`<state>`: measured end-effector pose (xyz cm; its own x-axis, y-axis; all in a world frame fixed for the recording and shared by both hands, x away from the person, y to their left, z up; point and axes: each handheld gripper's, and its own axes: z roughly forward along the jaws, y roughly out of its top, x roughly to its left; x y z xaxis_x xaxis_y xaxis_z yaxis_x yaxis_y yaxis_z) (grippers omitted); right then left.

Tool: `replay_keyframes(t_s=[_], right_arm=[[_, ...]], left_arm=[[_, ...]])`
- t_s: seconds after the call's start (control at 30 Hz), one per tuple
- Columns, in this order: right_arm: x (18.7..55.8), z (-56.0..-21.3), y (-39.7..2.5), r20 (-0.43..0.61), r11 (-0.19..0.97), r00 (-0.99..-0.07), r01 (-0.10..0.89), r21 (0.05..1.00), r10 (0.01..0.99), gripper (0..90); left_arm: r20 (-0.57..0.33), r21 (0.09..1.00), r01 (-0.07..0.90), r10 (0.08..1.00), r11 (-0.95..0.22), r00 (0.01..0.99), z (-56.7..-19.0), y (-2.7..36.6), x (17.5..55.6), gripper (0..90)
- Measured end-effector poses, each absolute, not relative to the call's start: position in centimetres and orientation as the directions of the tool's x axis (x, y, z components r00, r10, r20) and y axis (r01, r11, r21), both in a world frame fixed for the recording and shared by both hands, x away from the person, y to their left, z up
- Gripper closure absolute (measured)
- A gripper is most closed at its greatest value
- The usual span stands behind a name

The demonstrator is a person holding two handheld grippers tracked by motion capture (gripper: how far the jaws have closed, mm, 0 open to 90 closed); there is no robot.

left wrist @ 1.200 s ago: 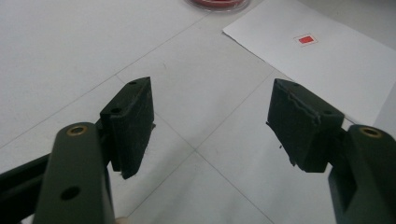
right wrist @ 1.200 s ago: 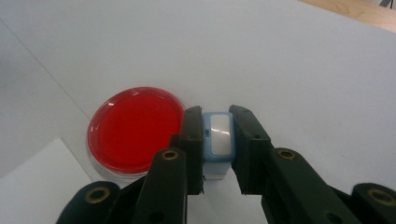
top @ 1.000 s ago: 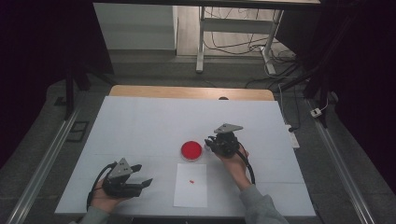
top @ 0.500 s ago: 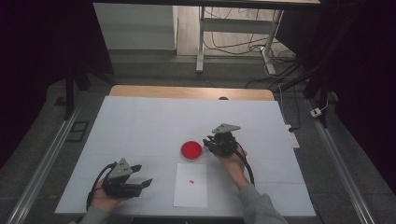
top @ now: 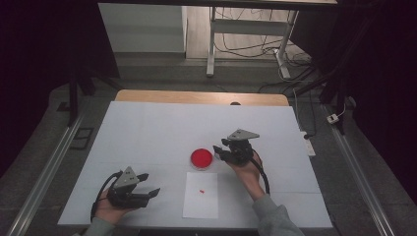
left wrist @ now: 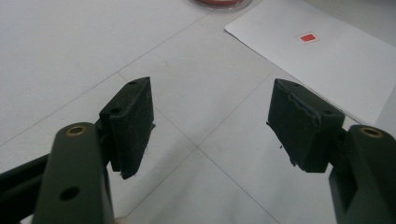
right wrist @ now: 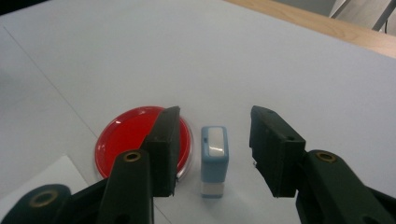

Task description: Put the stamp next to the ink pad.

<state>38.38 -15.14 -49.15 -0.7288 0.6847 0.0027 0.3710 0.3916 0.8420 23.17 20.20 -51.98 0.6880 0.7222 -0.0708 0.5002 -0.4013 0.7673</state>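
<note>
1. The right gripper (top: pixel 227 151) hovers just right of the round red ink pad (top: pixel 202 158) on the white surface (top: pixel 147 132), held by the person's right hand (top: pixel 248 167).
2. In the right gripper view its jaws are spread wide, with a small blue stamp (right wrist: pixel 214 161) standing upright on the surface between them; neither jaw appears to touch it, though the lower edge of the stamp is hard to judge.
3. The stamp stands just beside the ink pad (right wrist: pixel 135 140), on its right in that view, with a narrow gap between the two.
4. The left gripper (top: pixel 145 189) lies low near the front left of the surface, held by the left hand (top: pixel 110 209), well apart from the stamp.
5. Its jaws are also spread, with nothing between them but bare surface in the left gripper view.
6. A white sheet of paper (top: pixel 201 196) lies in front of the ink pad, bearing a small red stamped mark (left wrist: pixel 307 38).
</note>
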Motion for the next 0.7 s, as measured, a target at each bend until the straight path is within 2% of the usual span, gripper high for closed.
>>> replay_keyframes(t_s=[0.3,0.7], right_arm=[[36.9,-48.0,-16.9,0.006,0.364,-0.726,0.352,0.862,0.687,48.4],[33.0,-48.0,-21.9,-0.023,0.369,-0.730,0.318,0.873,0.683,45.8]], left_arm=[[-0.072,0.766,0.503,0.724,-0.400,0.686,-52.1,20.3,23.2,31.7],[-0.079,0.766,0.510,0.729,-0.392,0.680,-52.2,20.6,23.3,31.6]])
